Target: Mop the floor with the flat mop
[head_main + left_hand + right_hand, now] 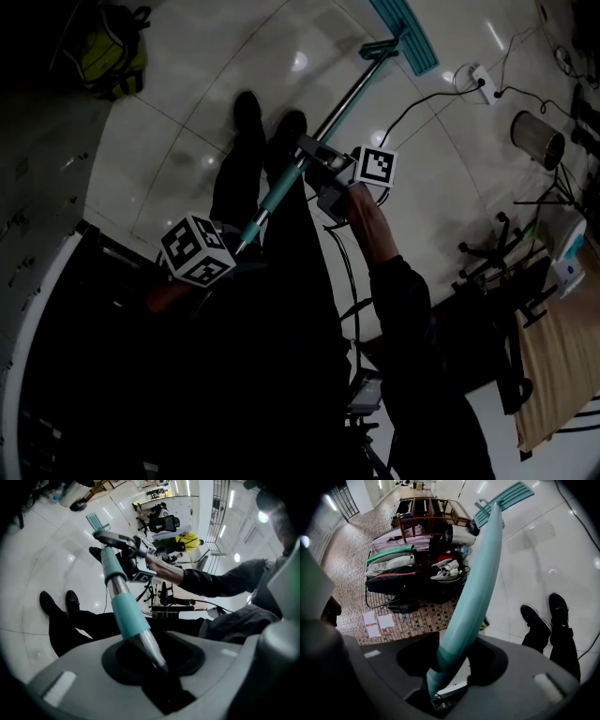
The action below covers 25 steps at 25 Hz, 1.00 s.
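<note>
The flat mop has a teal head (pixel 405 36) flat on the glossy white floor at the top of the head view. Its silver handle (pixel 336 112) with teal grip sleeves (pixel 275 199) slants down towards me. My right gripper (pixel 323 173) is shut on the handle partway down. In the right gripper view the teal sleeve (pixel 473 588) runs from the jaws up to the mop head (pixel 502 499). My left gripper (pixel 246 251) is shut on the handle's upper end; in its view the metal tube (pixel 140 639) sits between the jaws.
The person's two black shoes (pixel 267 127) stand on the tiles beside the handle. A power strip and cables (pixel 473 80) lie at the right, near a metal bin (pixel 536 139) and a chair base (pixel 492 253). A yellow-green bag (pixel 111 56) sits at the upper left. A clothes rack (pixel 422 545) stands on the brick floor.
</note>
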Each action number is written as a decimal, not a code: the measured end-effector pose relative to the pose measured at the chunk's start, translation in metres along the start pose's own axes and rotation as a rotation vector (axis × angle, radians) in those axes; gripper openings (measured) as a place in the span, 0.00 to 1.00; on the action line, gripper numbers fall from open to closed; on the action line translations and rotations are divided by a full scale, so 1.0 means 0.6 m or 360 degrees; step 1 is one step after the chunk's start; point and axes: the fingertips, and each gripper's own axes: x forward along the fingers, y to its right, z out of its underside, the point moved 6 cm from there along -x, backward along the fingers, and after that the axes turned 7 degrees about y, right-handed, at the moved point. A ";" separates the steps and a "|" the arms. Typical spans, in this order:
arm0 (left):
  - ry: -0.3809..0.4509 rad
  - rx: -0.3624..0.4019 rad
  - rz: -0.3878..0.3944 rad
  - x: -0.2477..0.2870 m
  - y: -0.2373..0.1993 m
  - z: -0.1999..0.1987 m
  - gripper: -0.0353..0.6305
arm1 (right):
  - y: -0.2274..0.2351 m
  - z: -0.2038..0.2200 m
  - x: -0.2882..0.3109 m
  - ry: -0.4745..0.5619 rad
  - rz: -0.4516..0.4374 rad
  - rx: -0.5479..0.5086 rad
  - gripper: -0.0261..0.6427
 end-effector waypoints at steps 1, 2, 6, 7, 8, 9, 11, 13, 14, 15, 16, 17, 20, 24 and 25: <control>-0.0007 0.0012 -0.0005 -0.002 -0.001 -0.001 0.26 | -0.001 -0.002 0.002 -0.0006 0.0007 -0.0014 0.30; -0.0014 0.0021 -0.0007 -0.004 -0.001 -0.002 0.27 | -0.003 -0.004 0.004 -0.0010 0.0008 -0.0025 0.31; -0.0035 0.0042 -0.0009 -0.014 -0.005 -0.006 0.27 | -0.011 -0.007 0.013 0.0000 -0.0029 -0.0016 0.32; -0.0041 0.0048 -0.0010 -0.014 -0.005 -0.007 0.27 | -0.012 -0.007 0.014 -0.0007 -0.0033 -0.0017 0.32; -0.0048 0.0053 -0.0010 -0.013 -0.005 -0.008 0.28 | -0.014 -0.007 0.014 -0.0021 -0.0034 -0.0028 0.32; -0.0054 0.0057 -0.0009 -0.011 -0.003 -0.008 0.28 | -0.017 -0.006 0.013 -0.0037 -0.0032 -0.0041 0.32; -0.0064 0.0060 -0.0005 -0.008 0.002 -0.010 0.28 | -0.020 -0.004 0.007 -0.0052 -0.0025 -0.0045 0.32; -0.0070 0.0061 0.0000 -0.010 0.004 -0.012 0.28 | -0.022 -0.004 0.007 -0.0044 -0.0024 -0.0025 0.31; -0.0070 0.0059 0.0003 -0.012 0.002 -0.012 0.28 | -0.022 -0.005 0.009 -0.0036 -0.0026 -0.0011 0.31; -0.0069 0.0057 0.0006 -0.014 0.000 -0.013 0.28 | -0.021 -0.005 0.012 -0.0028 -0.0028 0.0003 0.31; -0.0067 0.0055 0.0007 -0.016 -0.002 -0.013 0.28 | -0.020 -0.005 0.015 -0.0022 -0.0029 0.0011 0.30; -0.0064 0.0053 0.0007 -0.017 -0.003 -0.012 0.28 | -0.019 -0.004 0.016 -0.0018 -0.0030 0.0017 0.30; -0.0053 0.0045 0.0003 -0.016 -0.004 -0.011 0.28 | -0.019 -0.003 0.020 -0.0022 -0.0049 0.0033 0.29; -0.0034 0.0044 0.0003 -0.003 0.004 -0.009 0.28 | -0.027 0.001 0.013 -0.0033 -0.0094 0.0047 0.29; -0.0033 0.0042 0.0004 -0.001 0.006 -0.007 0.28 | -0.028 0.002 0.011 -0.0032 -0.0098 0.0046 0.29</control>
